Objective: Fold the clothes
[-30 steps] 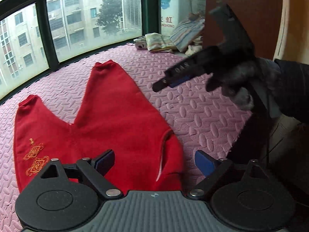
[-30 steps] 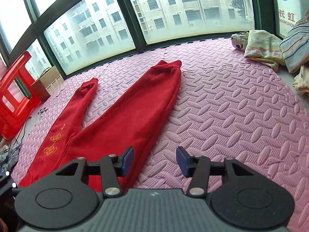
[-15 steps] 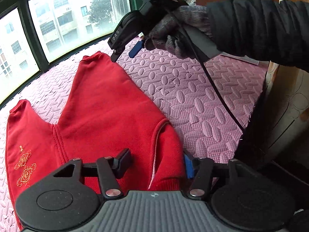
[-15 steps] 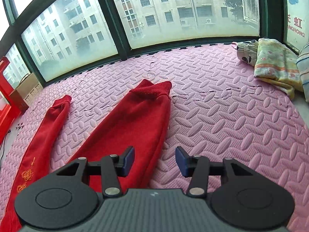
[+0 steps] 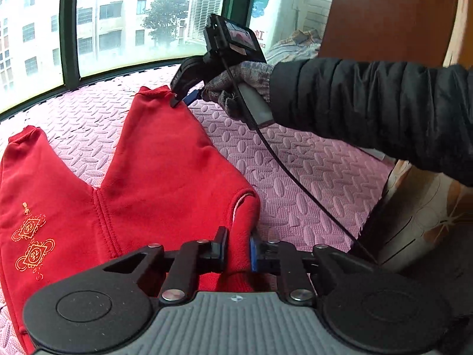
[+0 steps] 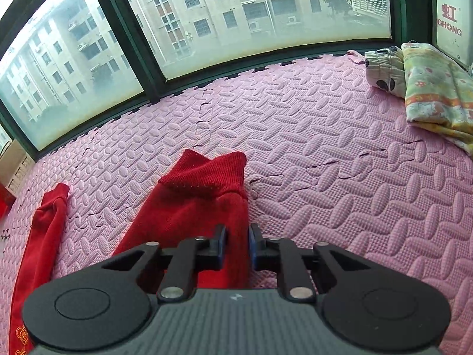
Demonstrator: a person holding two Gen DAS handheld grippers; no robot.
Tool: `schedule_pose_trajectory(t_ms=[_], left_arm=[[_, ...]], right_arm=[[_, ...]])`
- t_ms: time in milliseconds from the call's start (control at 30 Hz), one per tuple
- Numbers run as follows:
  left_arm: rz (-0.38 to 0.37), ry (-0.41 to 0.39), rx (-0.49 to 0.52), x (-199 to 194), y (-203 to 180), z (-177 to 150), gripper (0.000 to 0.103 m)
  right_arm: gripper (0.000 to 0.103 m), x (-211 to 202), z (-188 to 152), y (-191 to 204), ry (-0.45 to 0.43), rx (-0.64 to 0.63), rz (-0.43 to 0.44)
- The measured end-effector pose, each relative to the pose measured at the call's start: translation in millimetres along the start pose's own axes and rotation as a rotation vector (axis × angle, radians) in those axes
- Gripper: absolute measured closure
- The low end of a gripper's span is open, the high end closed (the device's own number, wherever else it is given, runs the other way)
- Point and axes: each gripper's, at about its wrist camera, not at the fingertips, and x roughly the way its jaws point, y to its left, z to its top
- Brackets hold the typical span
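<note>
**A:** Left wrist view?

**B:** My left gripper (image 5: 239, 250) pinches the waistband corner of the red trousers (image 5: 165, 165), spread on the pink mat (image 5: 310, 171).

**A:** Right wrist view?

**B:** My right gripper (image 6: 238, 247) is clamped on the leg's edge below the cuff (image 6: 207, 174). I'd lift both evenly, keeping the edge taut.

Soft matt red cloth trousers (image 5: 165, 177) lie on embossed, rough pink foam mat (image 6: 340, 177).

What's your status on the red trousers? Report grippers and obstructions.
Left gripper shut on red trousers at waistband corner. Right gripper shut on the same leg near its cuff. Trousers flat on pink mat. Nothing blocking.
</note>
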Motion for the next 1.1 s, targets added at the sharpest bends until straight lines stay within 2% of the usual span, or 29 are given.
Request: schedule_pose_trajectory(t_ms=[33,300,500,700,867,1000,1100], left_arm=[[-0.009,-0.012,-0.03,-5,6,1,0.088],[-0.037,-0.121,-0.246,-44,52,-5,0.089],[-0.027,-0.211,-0.4,-76,78,-23,0.091],[-0.006,-0.272,-0.537,-104,106,-48,0.092],[0.011,-0.309,-0.607,-122,119,-67,0.092],[0.028,-0.333,-0.663,-133,127,-84,0.092],[0.039,-0.328,-0.712,-135,136,-97,0.092]], right_arm=[[0.094,-1,1,3,-0.006,-0.002,0.0],[0.095,-18,26,46,-0.056,-0.019,0.006],[0.095,-20,45,108,-0.094,-0.06,0.043],[0.095,-2,42,184,-0.1,-0.13,0.107],[0.095,10,38,238,-0.103,-0.182,0.153],[0.095,31,21,294,-0.089,-0.251,0.175],[0.095,48,6,318,-0.04,-0.28,0.207]])
